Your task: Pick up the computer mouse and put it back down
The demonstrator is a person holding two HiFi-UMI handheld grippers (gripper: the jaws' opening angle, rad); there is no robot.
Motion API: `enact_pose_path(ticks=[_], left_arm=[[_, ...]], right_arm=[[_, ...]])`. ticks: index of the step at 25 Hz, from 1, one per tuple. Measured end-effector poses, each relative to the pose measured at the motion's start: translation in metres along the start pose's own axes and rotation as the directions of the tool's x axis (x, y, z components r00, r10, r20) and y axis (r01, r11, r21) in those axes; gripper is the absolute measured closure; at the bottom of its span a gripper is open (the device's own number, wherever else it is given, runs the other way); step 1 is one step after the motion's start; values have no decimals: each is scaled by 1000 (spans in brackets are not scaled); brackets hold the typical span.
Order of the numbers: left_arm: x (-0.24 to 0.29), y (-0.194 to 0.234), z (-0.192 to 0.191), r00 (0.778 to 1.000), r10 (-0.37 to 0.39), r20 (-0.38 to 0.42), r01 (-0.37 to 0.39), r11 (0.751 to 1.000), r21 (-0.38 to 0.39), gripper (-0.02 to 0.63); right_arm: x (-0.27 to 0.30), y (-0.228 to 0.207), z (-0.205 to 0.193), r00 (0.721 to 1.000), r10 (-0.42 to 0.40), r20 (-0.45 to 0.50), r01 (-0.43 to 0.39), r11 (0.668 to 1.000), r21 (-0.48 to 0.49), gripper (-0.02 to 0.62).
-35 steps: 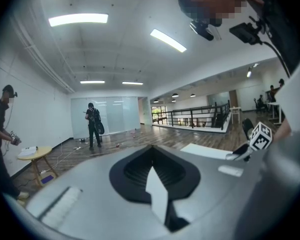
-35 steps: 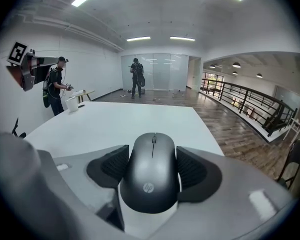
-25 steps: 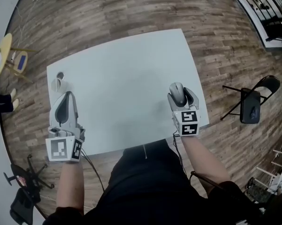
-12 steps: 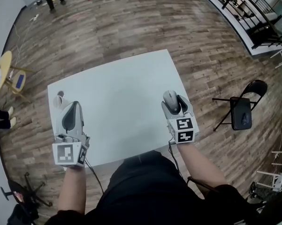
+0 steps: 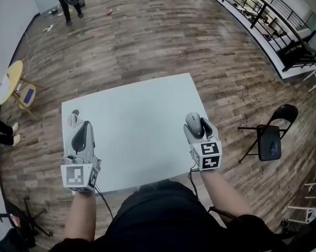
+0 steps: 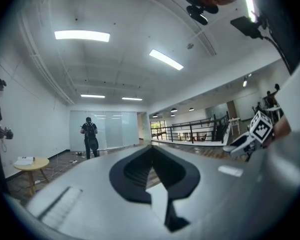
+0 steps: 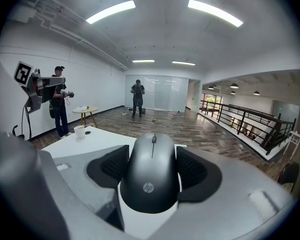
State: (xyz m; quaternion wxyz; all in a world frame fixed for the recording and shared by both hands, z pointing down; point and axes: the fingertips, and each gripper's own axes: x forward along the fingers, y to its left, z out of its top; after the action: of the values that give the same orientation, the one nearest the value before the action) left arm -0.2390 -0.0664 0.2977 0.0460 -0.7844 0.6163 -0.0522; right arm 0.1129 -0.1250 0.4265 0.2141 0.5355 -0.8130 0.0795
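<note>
Dark-grey against white: clamping the mouse by its flanks in the right gripper, low and right of centre in the head view, over the right side of the bench. Seemingly carrying it a little clear of the top, though not managing to confirm the gap from any view. Holding the left gripper closed on nothing at the lower left, just beside a cup.

Judging the step in hand as setting the mouse back down. Doing it well:
- Lowering straight and slowly, holding the mouse level and aiming at landing the whole base at once.
- Holding the squeeze steady until touching the bench.
- Only then easing the jaws apart evenly, without nudging the mouse sideways.
- Drawing back along the mouse's length, not across it.
- Staying off the bench's near right edge, for fear of a fall to the floor.
</note>
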Motion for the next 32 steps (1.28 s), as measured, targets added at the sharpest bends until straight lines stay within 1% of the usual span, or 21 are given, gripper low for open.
enact_pose_path(ticks=[4, 7, 10, 15, 19, 23, 28, 32], left_arm=[[-2, 7, 1, 1000, 22, -7, -22, 1000, -9, 603], [0, 8, 6, 1000, 23, 0, -23, 1000, 5, 603], [4, 6, 13, 1000, 17, 15, -18, 1000, 25, 603], [9, 13, 25, 998, 23, 55, -25, 999, 31, 603], [14, 14, 29, 997, 20, 69, -22, 999, 30, 603], [16, 8, 30, 998, 0, 68, -3, 999, 37, 603], [19, 11, 25, 998, -7, 58, 6, 1000, 31, 603], [18, 10, 24, 999, 0, 52, -2, 999, 33, 602]], right_arm=[[-2, -2, 9, 1000, -1, 19, 0, 1000, 11, 298], [-3, -6, 18, 999, -1, 40, 1, 1000, 14, 298], [-4, -12, 22, 998, -2, 57, 1, 1000, 20, 298], [-7, -19, 26, 997, -15, 72, 13, 1000, 27, 298], [-7, -23, 24, 997, -28, 73, 26, 999, 33, 298], [-11, -24, 24, 996, -31, 78, 28, 999, 37, 298], [-10, -23, 24, 997, -33, 77, 30, 999, 40, 298], [-10, -22, 22, 997, -26, 74, 23, 999, 42, 298]])
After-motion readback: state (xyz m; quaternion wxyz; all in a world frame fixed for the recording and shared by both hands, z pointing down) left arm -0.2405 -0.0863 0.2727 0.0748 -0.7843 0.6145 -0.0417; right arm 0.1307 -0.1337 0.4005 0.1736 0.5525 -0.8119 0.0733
